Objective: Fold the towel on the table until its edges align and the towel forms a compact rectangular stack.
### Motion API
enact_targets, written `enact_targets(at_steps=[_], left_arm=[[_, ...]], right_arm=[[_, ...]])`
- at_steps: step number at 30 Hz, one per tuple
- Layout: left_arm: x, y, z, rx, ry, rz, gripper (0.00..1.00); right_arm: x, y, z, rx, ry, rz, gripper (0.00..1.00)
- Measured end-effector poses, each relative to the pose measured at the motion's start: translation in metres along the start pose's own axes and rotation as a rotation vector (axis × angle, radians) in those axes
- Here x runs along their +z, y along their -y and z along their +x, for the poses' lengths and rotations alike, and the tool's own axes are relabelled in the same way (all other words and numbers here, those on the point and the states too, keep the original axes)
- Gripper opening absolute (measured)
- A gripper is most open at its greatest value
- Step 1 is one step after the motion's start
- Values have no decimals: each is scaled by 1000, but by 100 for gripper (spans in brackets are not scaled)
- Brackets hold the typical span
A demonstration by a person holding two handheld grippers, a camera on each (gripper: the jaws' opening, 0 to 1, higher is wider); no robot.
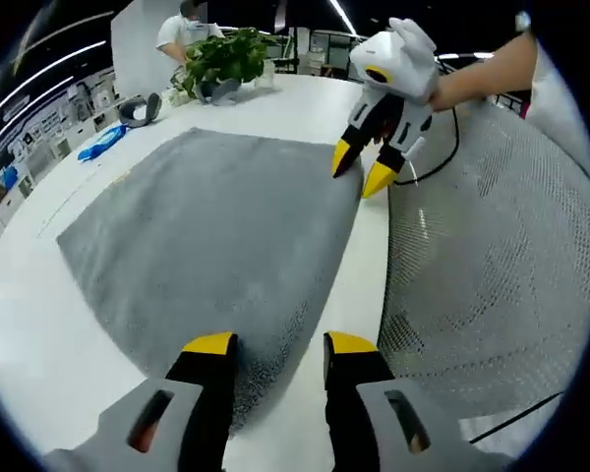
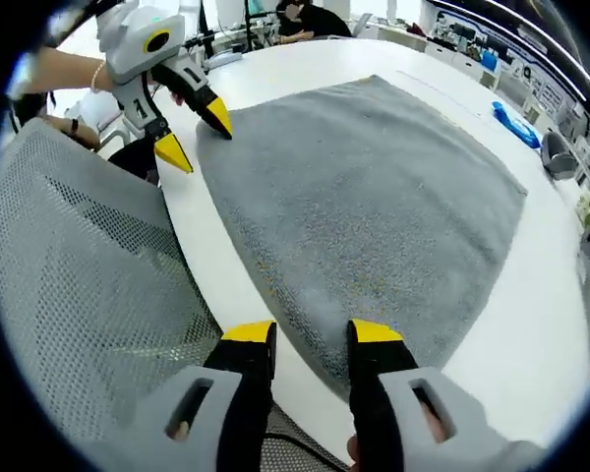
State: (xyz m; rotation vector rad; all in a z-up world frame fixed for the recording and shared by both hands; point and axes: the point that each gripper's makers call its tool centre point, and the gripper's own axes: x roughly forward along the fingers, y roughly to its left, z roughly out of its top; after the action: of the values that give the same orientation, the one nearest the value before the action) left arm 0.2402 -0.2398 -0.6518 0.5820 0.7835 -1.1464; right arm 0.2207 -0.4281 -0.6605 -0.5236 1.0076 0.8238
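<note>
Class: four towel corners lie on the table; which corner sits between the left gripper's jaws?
The near corner of the grey towel, at the table edge between the left gripper jaws.

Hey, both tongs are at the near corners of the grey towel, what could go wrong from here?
1. Both tongs, left and right, are open over the towel corners; a shallow bite might let a corner slip out mid-fold.
2. The mesh chair back sits close along the table edge, so it may crowd the hands.
3. Uneven lifting could leave the edges misaligned.
</note>
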Motion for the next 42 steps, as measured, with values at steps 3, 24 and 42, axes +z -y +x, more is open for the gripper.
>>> enact_targets(at_steps=[3,24,42], left_arm=[[-11,-1,-2,11,-22,12,35],[-25,-15,-16,123,-36,47,17],[-11,-29,-34,191,-59,23,3]], right_arm=[[-6,4,-3,-21,-15,-24,26],[-34,37,-14,-115,-49,-59,7],[-27,44,-31,-137,-37,-11,2]])
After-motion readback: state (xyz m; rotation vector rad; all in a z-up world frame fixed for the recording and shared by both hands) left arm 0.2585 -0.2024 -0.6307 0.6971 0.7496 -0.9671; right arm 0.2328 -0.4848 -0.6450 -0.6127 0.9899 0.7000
